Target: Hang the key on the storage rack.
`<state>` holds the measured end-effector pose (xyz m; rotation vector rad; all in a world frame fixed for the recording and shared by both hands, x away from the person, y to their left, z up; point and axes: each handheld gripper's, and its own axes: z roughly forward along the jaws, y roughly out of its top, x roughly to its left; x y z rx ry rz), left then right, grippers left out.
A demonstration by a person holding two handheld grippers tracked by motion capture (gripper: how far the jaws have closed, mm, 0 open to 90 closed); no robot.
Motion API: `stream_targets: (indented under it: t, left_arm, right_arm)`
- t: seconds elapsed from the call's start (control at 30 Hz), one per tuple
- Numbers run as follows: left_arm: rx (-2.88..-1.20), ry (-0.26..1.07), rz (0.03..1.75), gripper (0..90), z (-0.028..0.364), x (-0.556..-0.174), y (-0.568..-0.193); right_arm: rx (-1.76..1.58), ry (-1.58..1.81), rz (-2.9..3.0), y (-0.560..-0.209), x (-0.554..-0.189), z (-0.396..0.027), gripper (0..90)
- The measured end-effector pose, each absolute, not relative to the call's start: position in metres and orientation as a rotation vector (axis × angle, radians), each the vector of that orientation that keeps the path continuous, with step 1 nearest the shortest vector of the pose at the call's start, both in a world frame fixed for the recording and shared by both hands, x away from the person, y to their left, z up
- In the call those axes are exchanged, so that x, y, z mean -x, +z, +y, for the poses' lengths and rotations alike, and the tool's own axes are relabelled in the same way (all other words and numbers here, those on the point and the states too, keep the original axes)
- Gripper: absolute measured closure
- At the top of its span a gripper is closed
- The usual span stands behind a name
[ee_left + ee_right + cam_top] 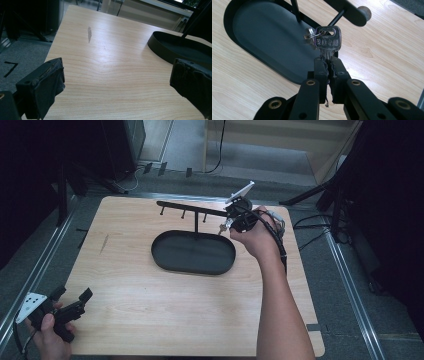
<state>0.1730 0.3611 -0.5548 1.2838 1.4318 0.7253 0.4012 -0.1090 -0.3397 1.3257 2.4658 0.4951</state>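
A silver key [327, 43] on a small ring [310, 35] is pinched by its blade in my right gripper [329, 62], whose jaws are shut on it. The ring hangs at a peg of the black key rack [192, 210], near the right end of its bar [347, 11]. In the high view my right gripper [226, 225] sits at that end of the rack, above the black oval tray [194, 252]. Near the table's front left corner my left gripper [75, 301] is held with jaws wide apart and nothing between its pads [47, 85].
The wooden table [150, 310] carries just the tray and rack, with a small grey mark [89, 33] on its left part. Dark stands and cables [315, 225] lie on the floor beyond the table's right edge.
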Motion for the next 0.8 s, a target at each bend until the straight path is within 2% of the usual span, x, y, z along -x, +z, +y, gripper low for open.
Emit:
stream_targets:
  t: [0.8]
  left_arm:
    - [-1.291, 0.731, 1.434, 0.0, 0.36, -0.173, -0.555]
  right_arm:
    - [-1.335, 0.521, 2.458, -0.364, -0.399, -0.13, 85.1]
